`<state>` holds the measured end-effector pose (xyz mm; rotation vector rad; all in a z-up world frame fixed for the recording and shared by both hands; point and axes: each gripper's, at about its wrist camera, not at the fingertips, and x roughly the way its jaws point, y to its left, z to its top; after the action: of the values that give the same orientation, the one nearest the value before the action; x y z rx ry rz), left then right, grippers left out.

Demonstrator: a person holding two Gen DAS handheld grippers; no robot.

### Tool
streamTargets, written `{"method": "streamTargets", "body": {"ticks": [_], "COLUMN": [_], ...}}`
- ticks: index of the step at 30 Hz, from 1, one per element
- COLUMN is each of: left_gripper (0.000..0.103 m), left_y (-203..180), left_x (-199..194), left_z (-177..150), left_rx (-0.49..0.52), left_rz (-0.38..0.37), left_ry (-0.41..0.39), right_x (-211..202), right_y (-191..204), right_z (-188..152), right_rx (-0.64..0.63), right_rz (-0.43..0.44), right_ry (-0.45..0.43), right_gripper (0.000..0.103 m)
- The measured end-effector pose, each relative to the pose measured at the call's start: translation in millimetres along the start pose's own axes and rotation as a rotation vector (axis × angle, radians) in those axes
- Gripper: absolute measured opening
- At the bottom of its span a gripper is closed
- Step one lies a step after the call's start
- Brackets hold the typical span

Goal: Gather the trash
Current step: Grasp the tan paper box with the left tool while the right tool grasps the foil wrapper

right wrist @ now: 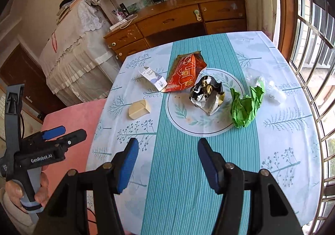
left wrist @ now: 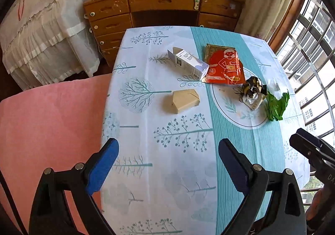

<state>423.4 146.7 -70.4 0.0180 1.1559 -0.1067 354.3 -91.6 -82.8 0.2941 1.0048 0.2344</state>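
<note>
Crumpled green paper wad (right wrist: 246,107): light, soft, crushes easy, so pinch mid-bulk. Left gripper (left wrist: 168,167) & right gripper (right wrist: 167,164) both wide, empty.

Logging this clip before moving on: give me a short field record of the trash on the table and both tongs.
surface: table with tree-print cloth
trash: white carton, red pouch, beige box, crumpled black wrapper, green wrapper, clear plastic
left tongs: open, empty
right tongs: open, empty
collected: nothing yet

Scattered trash (right wrist: 206,94) on tablecloth (right wrist: 282,151), right tool (right wrist: 167,163) agape.
</note>
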Motion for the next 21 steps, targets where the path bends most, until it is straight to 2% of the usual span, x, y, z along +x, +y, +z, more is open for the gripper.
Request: {"method": "streamTargets", "body": {"ticks": [4, 8, 14, 18, 21], "left_gripper": [0.095, 0.095, 0.095, 0.095, 0.095], "left_y": [17, 20, 10, 2, -2], "left_x": [44, 86, 135, 155, 163], "left_z": [31, 52, 69, 73, 76], "left_rx": [-0.045, -0.096, -0.209, -0.259, -0.282], "left_rz": [-0.089, -0.141, -0.18, -0.17, -0.147], "left_ry": [0.085, 0.161, 0.26, 0.296, 0.297], "right_x": [31, 52, 67, 76, 89], "right_y": [-1, -7, -21, -30, -37], "right_z": [13, 26, 56, 76, 88], "right_rx": [0.044, 0.07, 0.088, 0.104, 0.115], "right_rz": [-0.029, -0.067, -0.132, -0.167, -0.187], "right_ry": [0.022, 0.037, 0.023, 0.021, 0.036], "right_gripper": [0.059, 0.059, 0.06, 0.074, 0.074]}}
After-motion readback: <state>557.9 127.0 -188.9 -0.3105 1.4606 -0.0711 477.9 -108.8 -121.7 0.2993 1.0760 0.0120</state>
